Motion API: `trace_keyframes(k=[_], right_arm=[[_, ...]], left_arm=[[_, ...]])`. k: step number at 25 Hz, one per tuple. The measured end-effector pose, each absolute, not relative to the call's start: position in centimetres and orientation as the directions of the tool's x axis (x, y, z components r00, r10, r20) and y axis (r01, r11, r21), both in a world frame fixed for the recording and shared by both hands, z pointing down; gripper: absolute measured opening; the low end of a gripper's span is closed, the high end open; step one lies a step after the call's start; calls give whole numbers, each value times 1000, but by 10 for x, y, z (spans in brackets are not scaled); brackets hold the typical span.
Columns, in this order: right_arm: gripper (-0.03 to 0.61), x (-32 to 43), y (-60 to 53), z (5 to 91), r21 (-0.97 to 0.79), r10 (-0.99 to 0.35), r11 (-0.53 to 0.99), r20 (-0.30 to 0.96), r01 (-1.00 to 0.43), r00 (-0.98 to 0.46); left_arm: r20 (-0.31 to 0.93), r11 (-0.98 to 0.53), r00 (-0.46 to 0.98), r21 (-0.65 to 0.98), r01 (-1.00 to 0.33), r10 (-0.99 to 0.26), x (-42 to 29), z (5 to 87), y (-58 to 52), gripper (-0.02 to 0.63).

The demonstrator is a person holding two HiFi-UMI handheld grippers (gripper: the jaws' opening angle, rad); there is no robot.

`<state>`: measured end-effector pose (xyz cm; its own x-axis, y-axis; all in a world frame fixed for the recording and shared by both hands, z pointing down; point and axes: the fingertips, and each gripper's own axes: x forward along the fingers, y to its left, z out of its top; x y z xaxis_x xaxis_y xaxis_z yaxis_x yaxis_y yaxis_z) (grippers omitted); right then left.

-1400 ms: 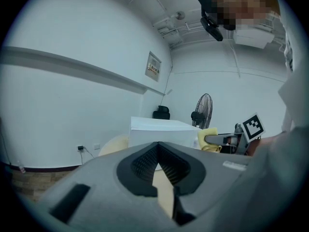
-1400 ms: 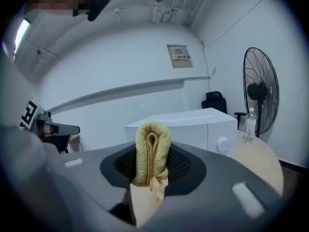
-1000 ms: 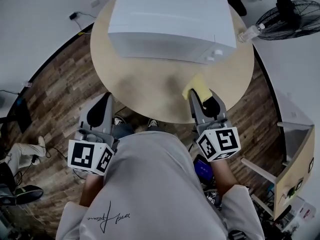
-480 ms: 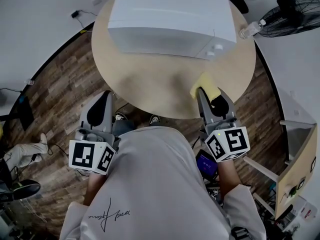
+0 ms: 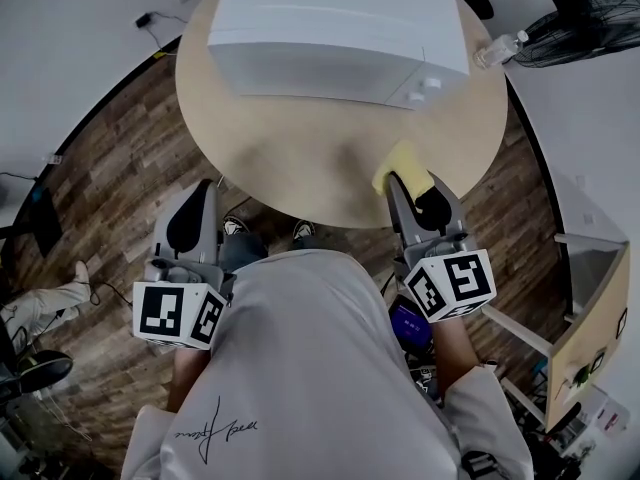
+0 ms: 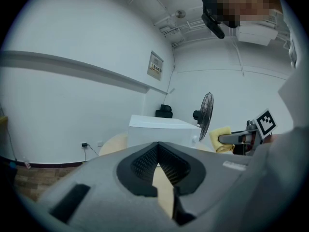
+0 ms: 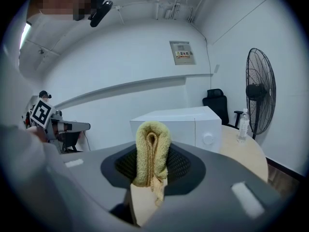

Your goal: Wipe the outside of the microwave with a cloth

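Nearest, the left gripper (image 5: 205, 190) hangs over the wooden floor (image 5: 110, 168), just short of the near rim of the round table (image 5: 280, 163). Its jaws are pressed together with nothing between them. The right gripper (image 5: 396, 182) reaches over that rim, clamped on a folded yellow cloth (image 5: 400, 161). Bare tabletop separates the cloth from the white microwave (image 5: 340, 18) farther back. Beyond its right corner, a water bottle (image 5: 497, 50) stands near the table's edge, with a fan (image 5: 590, 23) behind.

left claw (image 6: 157, 145): closed together, empty | microwave (image 6: 161, 128) ahead | cloth (image 6: 218, 138) at right
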<state>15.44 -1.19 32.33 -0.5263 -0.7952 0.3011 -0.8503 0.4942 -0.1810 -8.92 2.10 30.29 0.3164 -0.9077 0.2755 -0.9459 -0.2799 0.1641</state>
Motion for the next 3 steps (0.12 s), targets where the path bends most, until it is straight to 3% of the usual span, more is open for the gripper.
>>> trace_keyframes(k=[3], right_arm=[[127, 154, -12, 322, -176, -797, 494, 301, -852, -524]], left_arm=[[276, -280, 316, 165, -946, -908, -88, 303, 21, -9]])
